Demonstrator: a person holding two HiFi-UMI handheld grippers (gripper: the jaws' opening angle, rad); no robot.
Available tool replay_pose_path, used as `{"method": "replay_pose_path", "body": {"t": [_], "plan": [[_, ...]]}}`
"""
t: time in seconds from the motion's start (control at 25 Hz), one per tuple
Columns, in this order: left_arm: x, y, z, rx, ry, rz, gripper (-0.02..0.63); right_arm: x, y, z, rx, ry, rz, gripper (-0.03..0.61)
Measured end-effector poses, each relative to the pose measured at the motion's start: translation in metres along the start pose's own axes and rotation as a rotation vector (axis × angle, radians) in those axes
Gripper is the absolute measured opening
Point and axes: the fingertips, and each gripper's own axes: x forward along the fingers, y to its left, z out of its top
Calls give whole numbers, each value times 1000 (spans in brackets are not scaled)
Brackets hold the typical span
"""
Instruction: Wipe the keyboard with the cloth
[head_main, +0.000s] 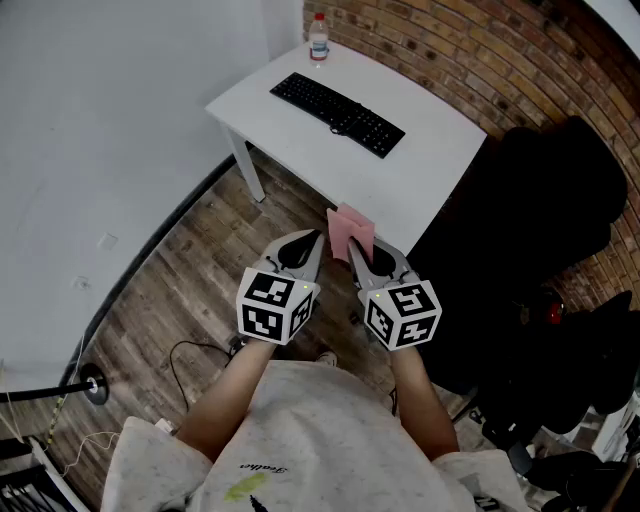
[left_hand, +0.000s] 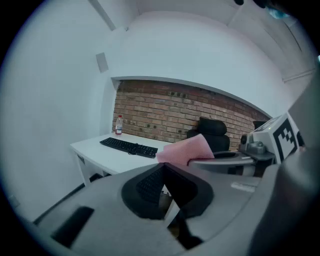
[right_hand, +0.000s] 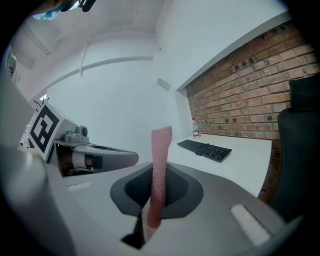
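Observation:
A black keyboard lies on the white table, well ahead of both grippers. My right gripper is shut on a pink cloth, which stands up from its jaws just short of the table's near edge. In the right gripper view the cloth rises as a thin upright strip, with the keyboard far beyond. My left gripper hovers beside it over the floor, jaws together and empty. The left gripper view shows the cloth at right and the keyboard in the distance.
A clear water bottle stands at the table's far corner past the keyboard. A black office chair sits right of the table against the brick wall. Cables and a lamp base lie on the wooden floor at lower left.

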Motion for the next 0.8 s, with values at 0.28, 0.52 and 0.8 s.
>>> {"method": "replay_pose_path", "body": {"t": [0.28, 0.52, 0.8], "plan": [[0, -5, -6, -5, 6, 15, -8, -2, -3, -3, 21, -13, 18, 21], [1, 14, -8, -23, 9, 32, -8, 16, 2, -4, 21, 2, 35, 21], [18, 58, -1, -43, 5, 29, -8, 58, 0, -2, 13, 35, 27, 21]]}}
